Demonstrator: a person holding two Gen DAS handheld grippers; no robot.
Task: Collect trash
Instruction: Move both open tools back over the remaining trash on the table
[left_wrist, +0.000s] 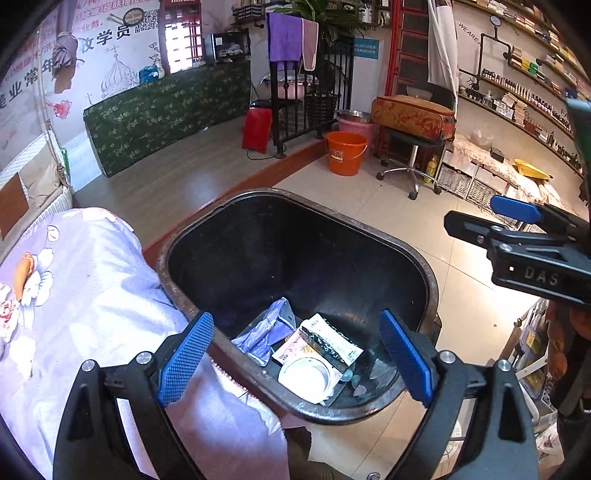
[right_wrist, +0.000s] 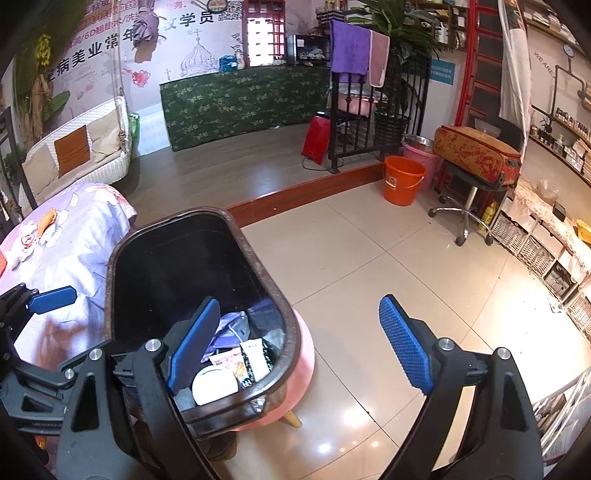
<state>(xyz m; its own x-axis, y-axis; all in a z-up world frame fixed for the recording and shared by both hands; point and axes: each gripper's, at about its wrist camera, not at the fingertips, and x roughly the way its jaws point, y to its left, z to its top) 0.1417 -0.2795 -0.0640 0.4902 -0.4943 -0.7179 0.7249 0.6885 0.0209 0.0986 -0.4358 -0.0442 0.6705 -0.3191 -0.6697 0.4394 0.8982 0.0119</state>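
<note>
A black oval trash bin (left_wrist: 369, 236) stands beside the bed, on a pink stool (right_wrist: 299, 369). Inside lie a purple wrapper (left_wrist: 266, 328), a white round lid (left_wrist: 306, 376) and a dark sachet (left_wrist: 332, 343); they also show in the right wrist view (right_wrist: 229, 365). My left gripper (left_wrist: 295, 354) is open and empty above the bin's near rim. My right gripper (right_wrist: 295, 350) is open and empty over the bin's right edge; it shows at the right of the left wrist view (left_wrist: 517, 221).
A bed with a purple floral sheet (left_wrist: 74, 295) lies left of the bin. An orange bucket (right_wrist: 402, 181), a pink tub, and a rolling stool with a red suitcase (right_wrist: 476, 155) stand on the tiled floor. Shelves line the right wall.
</note>
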